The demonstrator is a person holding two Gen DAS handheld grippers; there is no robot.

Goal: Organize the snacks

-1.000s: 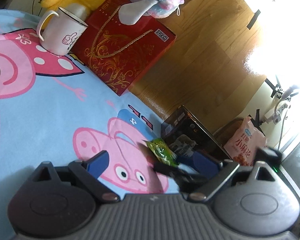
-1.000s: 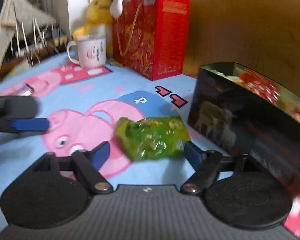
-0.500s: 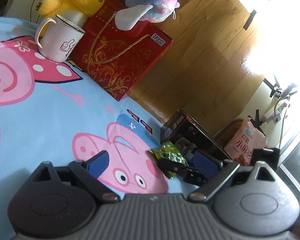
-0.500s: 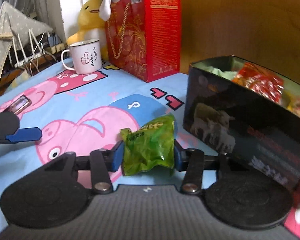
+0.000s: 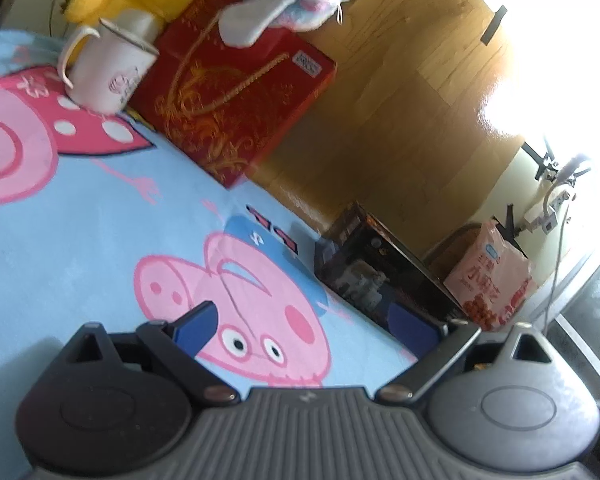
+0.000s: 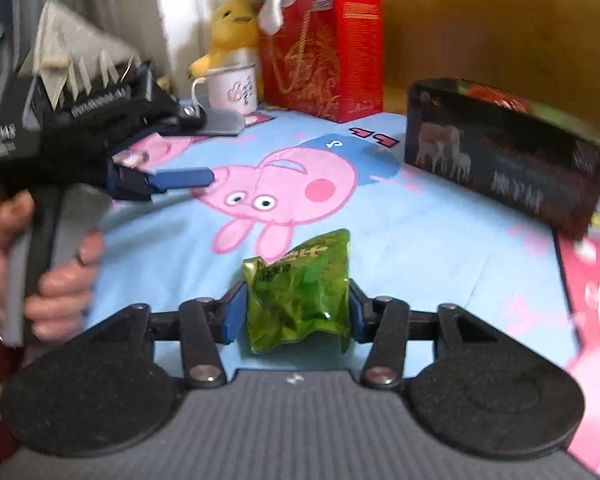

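My right gripper (image 6: pixel 294 312) is shut on a green snack packet (image 6: pixel 298 292) and holds it above the blue cartoon-pig cloth (image 6: pixel 420 248). A dark snack box (image 6: pixel 504 152) stands open at the right, with red and green packets inside; it also shows in the left wrist view (image 5: pixel 380 276). My left gripper (image 5: pixel 304 320) is open and empty above the cloth (image 5: pixel 80 220), near the box. It also shows at the left of the right wrist view (image 6: pixel 180 178), held by a hand.
A red gift box (image 5: pixel 236 96) with plush toys on top and a white mug (image 5: pixel 108 72) stand at the far edge. A pink snack bag (image 5: pixel 492 280) sits on the wooden floor (image 5: pixel 400 100) beyond the dark box.
My right gripper closed on the green packet and lifted it back from the box. The left gripper stayed open and shifted a little.
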